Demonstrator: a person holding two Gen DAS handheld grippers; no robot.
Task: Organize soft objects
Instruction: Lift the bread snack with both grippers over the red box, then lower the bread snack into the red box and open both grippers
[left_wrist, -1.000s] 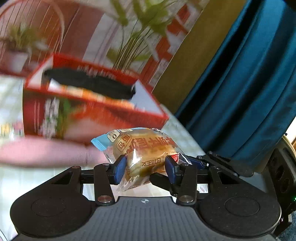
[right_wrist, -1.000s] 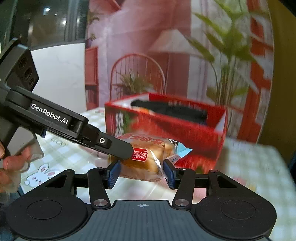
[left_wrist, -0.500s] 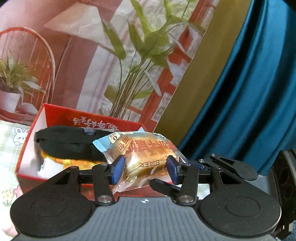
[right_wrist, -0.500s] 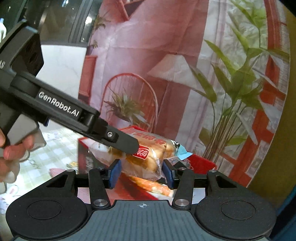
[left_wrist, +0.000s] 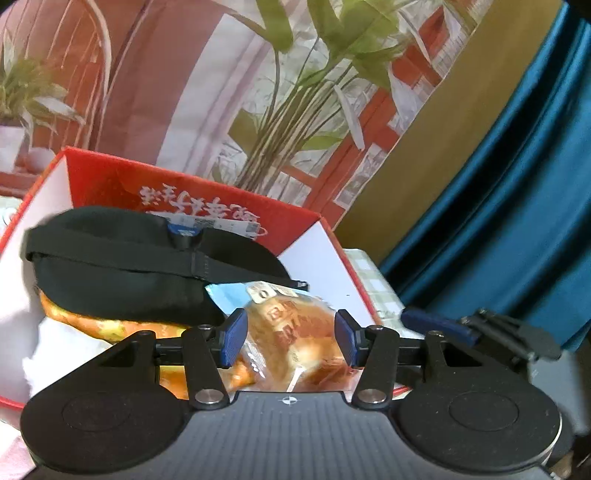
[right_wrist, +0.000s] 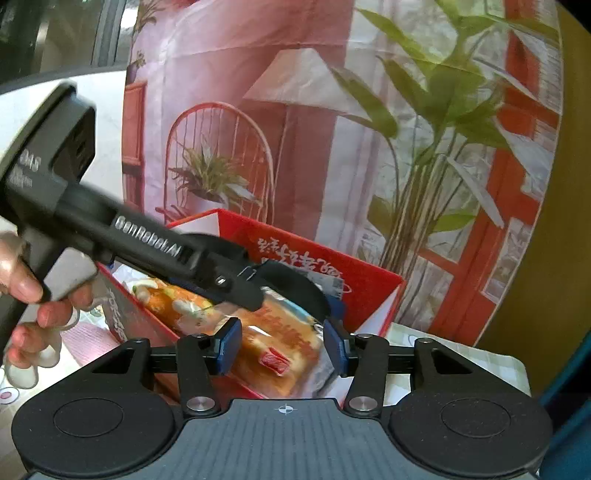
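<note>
Left hand-held gripper – blue pads either side of the wrapped bun, lower centre of the left wrist view. Its jaws have just been opening; the bun sits between them, pads at the wrapper's edges, and I can't tell if they still press.

Right hand-held gripper – grasping the same bun from the other end, pads tight on the wrapper, lower centre of the right wrist view. The left unit's black finger crosses in from the left, tip touching the bun's top. A hand at the left edge holds that unit's grip.

Bun is over the near edge of the open red box, partly inside. Behind it in the box – a black eye mask lying on top of an orange packet, white padding lower left.

Box stands on a desk with a checked cloth. Far back: printed backdrop with plants and a chair, blue curtain at right.
</note>
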